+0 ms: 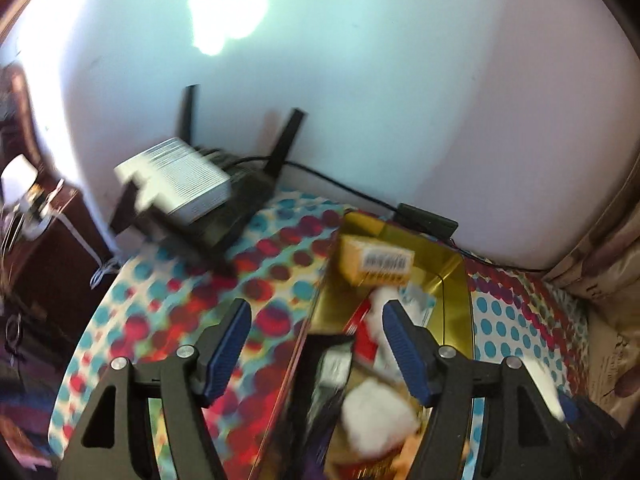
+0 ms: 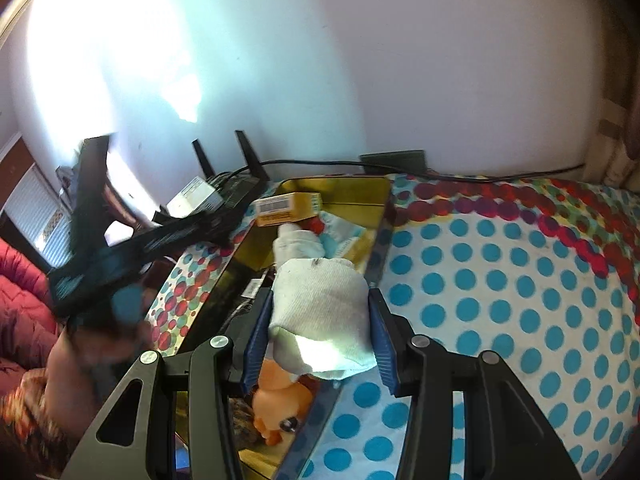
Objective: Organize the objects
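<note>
A gold tin tray (image 2: 382, 200) lies on the dotted cloth; it also shows in the left wrist view (image 1: 456, 280). It holds a yellow box (image 2: 288, 209), white rolled socks (image 2: 320, 300), a blue-white packet (image 2: 344, 236) and an orange toy (image 2: 280, 396). My right gripper (image 2: 318, 336) has its blue pads on both sides of the near white sock, over the tray. My left gripper (image 1: 316, 344) is open and empty over the tray's left edge; it shows blurred in the right wrist view (image 2: 104, 256). The yellow box (image 1: 376, 266) and a white sock (image 1: 376, 416) show below it.
A black router (image 1: 224, 216) with antennas and a white adapter (image 1: 180, 184) stand at the wall, far left of the tray. A black cable (image 2: 440, 170) runs along the wall. Dotted cloth (image 2: 500, 280) spreads to the right. A curtain (image 1: 608, 264) hangs at right.
</note>
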### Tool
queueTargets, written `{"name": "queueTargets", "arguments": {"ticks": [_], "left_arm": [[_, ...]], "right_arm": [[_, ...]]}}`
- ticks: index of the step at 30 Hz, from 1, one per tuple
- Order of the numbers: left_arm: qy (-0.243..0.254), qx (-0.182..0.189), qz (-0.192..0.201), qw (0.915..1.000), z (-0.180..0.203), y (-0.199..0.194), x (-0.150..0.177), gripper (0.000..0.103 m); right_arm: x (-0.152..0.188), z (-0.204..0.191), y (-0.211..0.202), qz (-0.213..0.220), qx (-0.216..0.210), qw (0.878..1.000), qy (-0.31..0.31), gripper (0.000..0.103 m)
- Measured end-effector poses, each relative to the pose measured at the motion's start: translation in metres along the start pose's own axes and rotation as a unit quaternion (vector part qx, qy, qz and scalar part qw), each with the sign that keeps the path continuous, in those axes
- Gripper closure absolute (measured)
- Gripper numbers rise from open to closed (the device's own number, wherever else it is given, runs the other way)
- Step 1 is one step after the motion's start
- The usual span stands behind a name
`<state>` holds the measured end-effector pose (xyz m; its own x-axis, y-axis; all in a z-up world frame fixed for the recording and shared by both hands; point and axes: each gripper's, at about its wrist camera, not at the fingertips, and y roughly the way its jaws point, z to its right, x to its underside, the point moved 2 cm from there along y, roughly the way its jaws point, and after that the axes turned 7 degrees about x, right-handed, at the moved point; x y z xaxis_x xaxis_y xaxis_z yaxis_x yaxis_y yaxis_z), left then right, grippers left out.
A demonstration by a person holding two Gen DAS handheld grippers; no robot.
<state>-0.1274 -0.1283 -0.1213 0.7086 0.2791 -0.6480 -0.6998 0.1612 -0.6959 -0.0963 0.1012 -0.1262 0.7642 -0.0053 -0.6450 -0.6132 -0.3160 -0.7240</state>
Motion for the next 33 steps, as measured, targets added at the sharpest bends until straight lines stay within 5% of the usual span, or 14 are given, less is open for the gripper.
{"name": "queueTargets", "arguments": {"ticks": [16, 19, 21, 24, 33], "left_arm": [[-0.035, -0.043, 0.029, 0.9981, -0.036, -0.081, 0.059, 0.032], [-0.035, -0.058, 0.033, 0.9972, -0.032, -0.091, 0.064, 0.032], [-0.033, -0.071, 0.036, 0.9963, -0.027, -0.099, 0.065, 0.032], [-0.02, -0.106, 0.04, 0.9933, -0.013, -0.109, 0.067, 0.032], [-0.035, -0.137, 0.013, 0.9899, 0.013, -0.126, 0.076, 0.032]], "right_arm": [[0.001, -0.037, 0.069, -0.027, 0.024, 0.998, -0.055, 0.052], [0.0, -0.038, 0.07, -0.026, 0.031, 0.998, -0.055, 0.038], [-0.002, -0.035, 0.062, -0.019, 0.033, 0.998, -0.045, 0.019], [-0.005, -0.029, 0.046, -0.009, 0.019, 0.999, -0.027, 0.009], [-0.011, -0.03, -0.012, -0.004, 0.028, 0.999, -0.034, 0.0]]}}
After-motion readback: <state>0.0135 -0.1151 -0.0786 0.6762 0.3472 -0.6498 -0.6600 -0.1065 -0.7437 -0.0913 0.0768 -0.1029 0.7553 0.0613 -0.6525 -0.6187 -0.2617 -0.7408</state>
